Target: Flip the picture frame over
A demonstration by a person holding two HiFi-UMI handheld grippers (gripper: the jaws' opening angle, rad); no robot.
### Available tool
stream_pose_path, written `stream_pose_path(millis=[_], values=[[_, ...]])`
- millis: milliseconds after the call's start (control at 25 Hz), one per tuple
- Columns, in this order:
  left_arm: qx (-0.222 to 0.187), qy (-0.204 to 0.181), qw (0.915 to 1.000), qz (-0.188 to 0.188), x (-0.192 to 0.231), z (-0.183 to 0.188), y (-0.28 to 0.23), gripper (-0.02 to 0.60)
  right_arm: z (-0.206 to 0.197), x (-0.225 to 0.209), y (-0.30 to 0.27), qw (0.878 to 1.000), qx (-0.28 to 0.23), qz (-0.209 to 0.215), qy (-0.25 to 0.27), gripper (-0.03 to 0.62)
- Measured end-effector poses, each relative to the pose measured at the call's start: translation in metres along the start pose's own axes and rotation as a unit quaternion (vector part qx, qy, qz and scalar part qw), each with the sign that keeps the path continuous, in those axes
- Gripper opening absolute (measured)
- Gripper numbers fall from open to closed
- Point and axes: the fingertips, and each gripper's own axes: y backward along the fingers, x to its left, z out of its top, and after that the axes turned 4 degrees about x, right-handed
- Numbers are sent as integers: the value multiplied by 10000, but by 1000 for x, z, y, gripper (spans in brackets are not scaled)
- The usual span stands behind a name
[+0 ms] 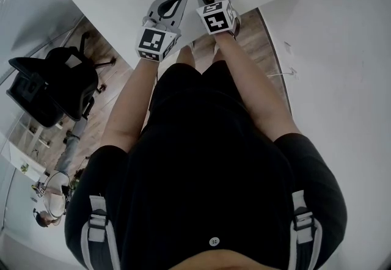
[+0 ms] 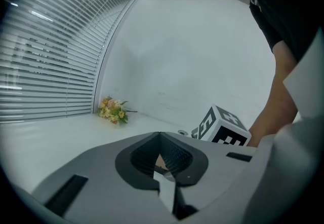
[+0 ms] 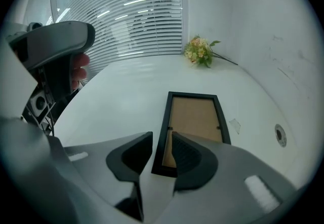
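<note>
Right gripper (image 3: pixel 162 139), jaws slightly apart, straddles the near left rail of the black-rimmed rectangular picture frame (image 3: pixel 195 116), apparently to pinch it. The frame lies flat, brown backing up, on the white table (image 3: pixel 126 86). Left gripper (image 2: pixel 161 137), closed and empty, waits further left.

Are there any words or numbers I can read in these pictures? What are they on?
None: no words or numbers can be read anywhere.
Left cube and right cube: only black-and-white square patterns, not letters.
Picture frame: plain brown back, no print.
</note>
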Motion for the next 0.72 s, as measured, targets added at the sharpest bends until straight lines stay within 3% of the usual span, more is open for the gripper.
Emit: stream_pose_path(millis=[360, 720], values=[[12, 50, 10000, 30, 4, -3, 2, 6, -3, -2, -5, 9992, 104, -317, 232, 61], [-74, 123, 9997, 176, 8, 6, 11, 6, 5, -6, 6, 9998, -89, -147, -70, 51]])
